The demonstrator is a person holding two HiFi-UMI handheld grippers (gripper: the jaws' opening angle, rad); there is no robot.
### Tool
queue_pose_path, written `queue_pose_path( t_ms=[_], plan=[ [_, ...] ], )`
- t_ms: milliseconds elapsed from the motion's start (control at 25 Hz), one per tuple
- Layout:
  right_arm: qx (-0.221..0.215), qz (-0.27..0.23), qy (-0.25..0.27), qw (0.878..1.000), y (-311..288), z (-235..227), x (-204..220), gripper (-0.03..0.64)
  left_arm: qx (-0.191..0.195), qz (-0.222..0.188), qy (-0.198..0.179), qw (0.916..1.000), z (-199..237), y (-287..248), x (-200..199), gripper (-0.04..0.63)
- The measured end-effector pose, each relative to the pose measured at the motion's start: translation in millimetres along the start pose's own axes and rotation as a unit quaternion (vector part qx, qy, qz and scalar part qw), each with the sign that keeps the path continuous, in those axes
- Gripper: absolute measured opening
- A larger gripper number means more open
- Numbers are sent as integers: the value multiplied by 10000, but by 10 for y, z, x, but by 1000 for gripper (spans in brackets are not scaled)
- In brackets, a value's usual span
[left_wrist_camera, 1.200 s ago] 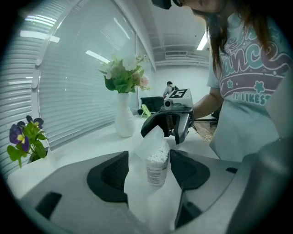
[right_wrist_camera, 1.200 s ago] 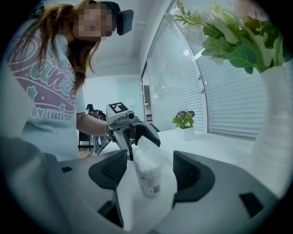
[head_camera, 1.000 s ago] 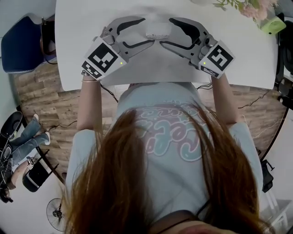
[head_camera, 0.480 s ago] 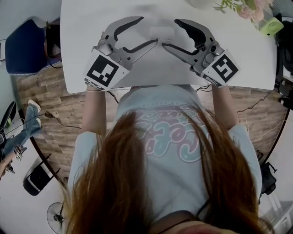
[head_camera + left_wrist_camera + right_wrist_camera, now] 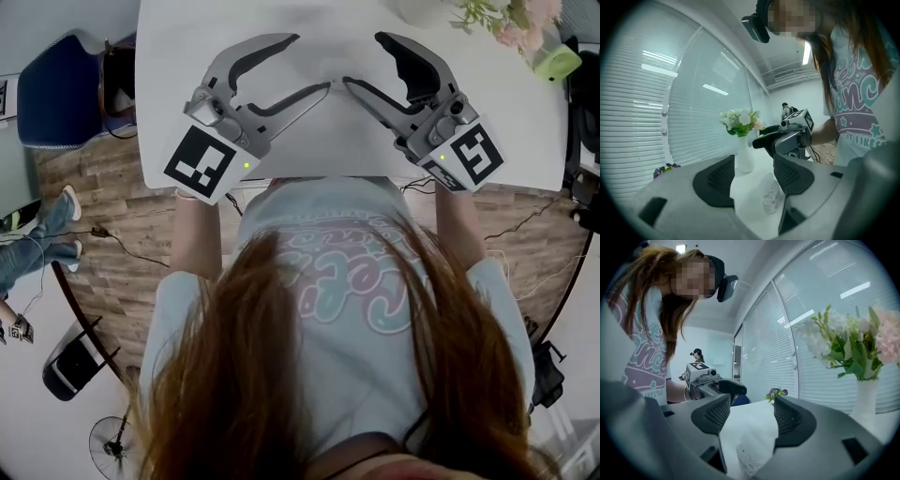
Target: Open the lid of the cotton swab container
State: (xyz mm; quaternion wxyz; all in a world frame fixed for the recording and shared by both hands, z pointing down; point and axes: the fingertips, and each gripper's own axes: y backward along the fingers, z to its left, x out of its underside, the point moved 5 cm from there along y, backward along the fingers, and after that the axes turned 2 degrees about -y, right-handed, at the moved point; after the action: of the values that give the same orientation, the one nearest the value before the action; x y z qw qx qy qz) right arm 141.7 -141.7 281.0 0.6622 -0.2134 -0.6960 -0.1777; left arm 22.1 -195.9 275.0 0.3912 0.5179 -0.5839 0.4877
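Cotton swab container (image 5: 771,200): one, clear with a printed label, upright on the white surface (image 5: 525,122). The lid's state is not legible. The head view washes the container out against the surface.

Left tool (image 5: 312,63): jaws stand wide apart and clamp nothing. The container shows low in the gap, beyond the pads, with no contact. Right tool (image 5: 362,60): jaws are likewise apart and empty. The same container shows blurred and low between its pads. The two tools face each other tip to tip above the near middle of the surface, with the container between them.

Count: two tools, one container, one vase.

The white vase (image 5: 743,158) with flowers stands at the far right of the surface.

Room: slatted blinds (image 5: 656,93) on the far side, wood-pattern floor (image 5: 103,206), blue chair (image 5: 56,89) left of the surface.
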Motion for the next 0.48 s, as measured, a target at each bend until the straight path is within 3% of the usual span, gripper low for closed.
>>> queue_pose_path(
  t_ms=[280,480],
  plan=[
    [74,-48,142,9999,-38,110,-117,207,-364,5,-73,9993,8,128,-97,190],
    [114,-130,112,9998,-52,174,-164,137,-664,-138,192,9975,8,203,-154,120]
  ],
)
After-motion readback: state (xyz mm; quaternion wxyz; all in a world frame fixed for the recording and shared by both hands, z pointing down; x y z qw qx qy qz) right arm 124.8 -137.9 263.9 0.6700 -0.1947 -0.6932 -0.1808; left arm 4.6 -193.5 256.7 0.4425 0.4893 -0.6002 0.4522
